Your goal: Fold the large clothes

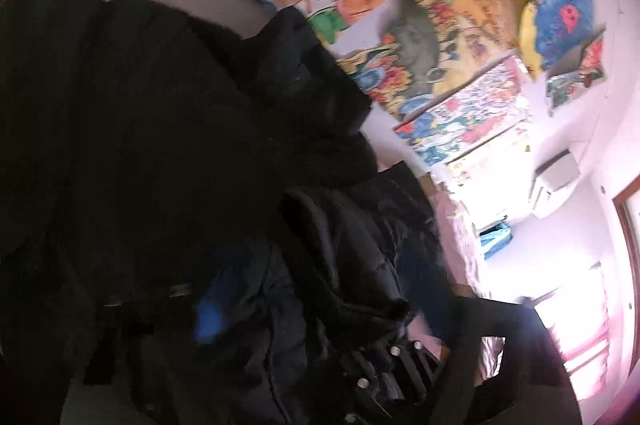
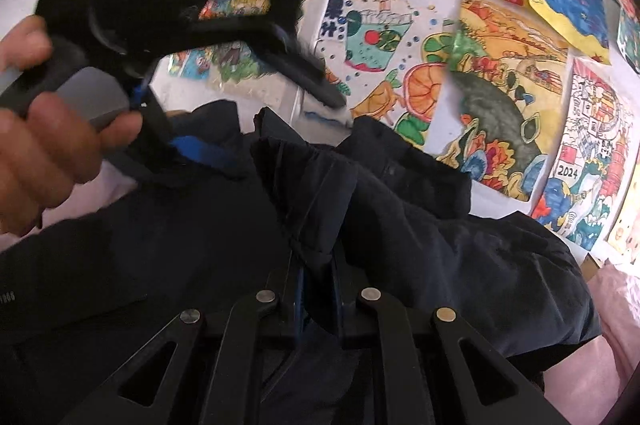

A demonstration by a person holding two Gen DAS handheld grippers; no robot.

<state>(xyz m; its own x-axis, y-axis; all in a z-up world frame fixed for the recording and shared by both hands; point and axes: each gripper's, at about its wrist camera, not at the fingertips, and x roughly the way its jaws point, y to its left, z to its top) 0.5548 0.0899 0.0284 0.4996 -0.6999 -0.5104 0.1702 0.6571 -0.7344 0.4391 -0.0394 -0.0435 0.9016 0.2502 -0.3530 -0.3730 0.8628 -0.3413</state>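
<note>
A large dark navy padded jacket (image 2: 400, 209) fills the lower half of the right wrist view and most of the left wrist view (image 1: 180, 165), held up off any surface. My right gripper (image 2: 318, 265) is shut on a bunched fold of the jacket between its black fingers. My left gripper (image 2: 208, 153) shows at the upper left of the right wrist view, held by a bare hand (image 2: 44, 129), its blue-tipped fingers pinching the jacket's edge. In its own view, the left gripper's fingers are buried in dark cloth; a blue tip (image 1: 210, 317) shows.
Behind the jacket is a white wall covered with colourful children's drawings (image 2: 500, 97). A wall air conditioner (image 1: 556, 181) and a bright window (image 1: 576, 329) are at the right of the left wrist view. Pink cloth (image 2: 608, 325) lies at the lower right.
</note>
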